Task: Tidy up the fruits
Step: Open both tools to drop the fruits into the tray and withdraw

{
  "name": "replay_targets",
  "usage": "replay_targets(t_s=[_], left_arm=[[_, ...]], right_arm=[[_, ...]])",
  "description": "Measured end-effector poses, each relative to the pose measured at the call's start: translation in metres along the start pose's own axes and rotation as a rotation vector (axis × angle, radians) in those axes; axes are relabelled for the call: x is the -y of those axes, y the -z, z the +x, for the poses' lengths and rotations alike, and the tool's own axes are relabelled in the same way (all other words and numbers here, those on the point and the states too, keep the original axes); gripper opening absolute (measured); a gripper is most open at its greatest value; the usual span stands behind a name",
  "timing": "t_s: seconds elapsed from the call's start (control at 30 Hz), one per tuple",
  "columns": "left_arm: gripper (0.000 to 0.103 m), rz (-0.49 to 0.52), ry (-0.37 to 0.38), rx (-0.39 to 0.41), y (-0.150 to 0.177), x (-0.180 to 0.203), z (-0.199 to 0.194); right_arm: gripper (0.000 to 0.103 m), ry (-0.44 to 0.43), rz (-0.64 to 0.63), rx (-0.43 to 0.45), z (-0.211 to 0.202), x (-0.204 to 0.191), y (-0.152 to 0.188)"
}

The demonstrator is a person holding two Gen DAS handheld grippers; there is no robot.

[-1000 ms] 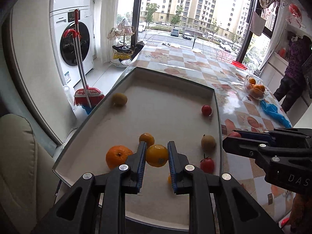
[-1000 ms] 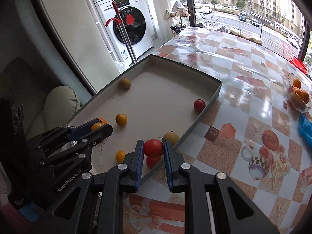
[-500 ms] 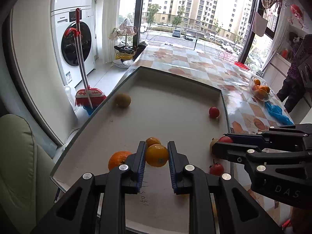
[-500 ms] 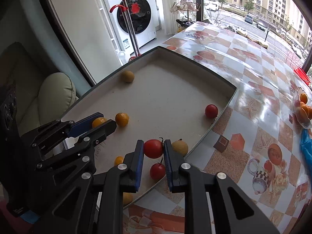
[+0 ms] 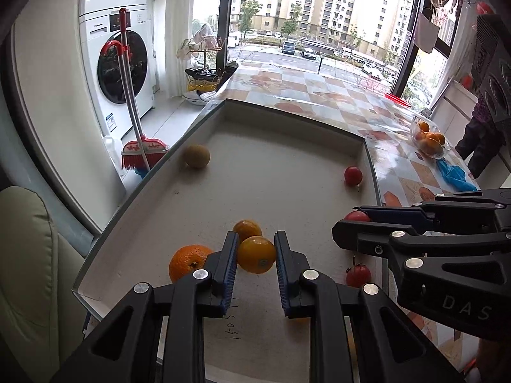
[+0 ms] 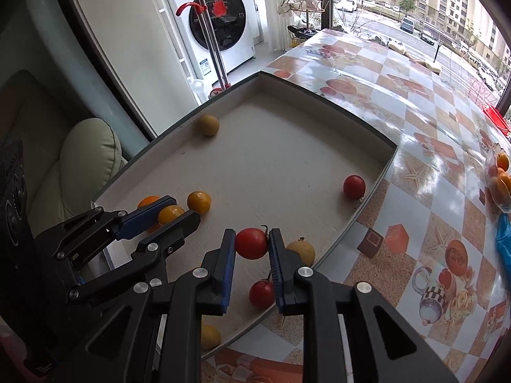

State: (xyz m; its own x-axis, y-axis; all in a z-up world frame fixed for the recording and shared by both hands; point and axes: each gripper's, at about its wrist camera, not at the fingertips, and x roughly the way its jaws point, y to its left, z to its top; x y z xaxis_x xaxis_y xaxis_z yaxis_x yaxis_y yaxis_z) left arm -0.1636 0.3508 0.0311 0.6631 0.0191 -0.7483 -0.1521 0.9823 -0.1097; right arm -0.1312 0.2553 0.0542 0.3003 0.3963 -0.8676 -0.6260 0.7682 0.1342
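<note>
A shallow grey tray (image 5: 287, 121) (image 6: 319, 102) lies on the patterned table. My left gripper (image 5: 256, 249) is shut on a yellow-orange citrus fruit (image 5: 256, 254) (image 6: 171, 214) above the tray's near left part. Behind it lie a small orange (image 5: 247, 229) and a bigger orange (image 5: 186, 261). My right gripper (image 6: 252, 242) is shut on a red tomato (image 6: 251, 243) (image 5: 356, 216) over the tray's near right edge. Below it sit another tomato (image 6: 261, 293) and a tan round fruit (image 6: 301, 250). A third tomato (image 6: 354, 186) and a tan fruit (image 6: 207, 125) lie farther back.
A clear bowl of oranges (image 5: 429, 138) and a blue cloth (image 5: 455, 175) sit on the table at right. A washing machine (image 5: 118, 63), a red broom (image 5: 143, 150) and a pale green cushion (image 6: 89, 153) stand left of the table. A person (image 5: 479, 140) stands far right.
The right gripper has carried its tomato from the tray's near edge inward over the tray. The left gripper still holds its citrus fruit and has drawn back slightly toward the near edge.
</note>
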Motion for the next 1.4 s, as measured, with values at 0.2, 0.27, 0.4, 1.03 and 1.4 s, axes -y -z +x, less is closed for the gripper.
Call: replay_targets(t_s=[0.2, 0.27, 0.4, 1.03, 1.4], left_arm=[[0.025, 0.025, -0.006, -0.02, 0.003, 0.005, 0.003], [0.051, 0.032, -0.012, -0.017, 0.004, 0.006, 0.002], [0.094, 0.048, -0.043, 0.067, 0.004, 0.012, -0.014], [0.103, 0.024, -0.102, -0.085, -0.001, 0.019, -0.012], [0.103, 0.039, -0.135, -0.089, 0.001, 0.022, -0.014]], right_arm=[[0.068, -0.002, 0.001, 0.004, 0.0, -0.002, -0.003], [0.077, 0.004, -0.004, 0.013, -0.003, -0.003, -0.003], [0.083, 0.021, 0.005, 0.019, -0.009, 0.0, -0.003], [0.103, 0.092, 0.081, -0.004, -0.023, 0.027, 0.006], [0.103, 0.085, 0.082, 0.001, -0.028, 0.028, 0.009]])
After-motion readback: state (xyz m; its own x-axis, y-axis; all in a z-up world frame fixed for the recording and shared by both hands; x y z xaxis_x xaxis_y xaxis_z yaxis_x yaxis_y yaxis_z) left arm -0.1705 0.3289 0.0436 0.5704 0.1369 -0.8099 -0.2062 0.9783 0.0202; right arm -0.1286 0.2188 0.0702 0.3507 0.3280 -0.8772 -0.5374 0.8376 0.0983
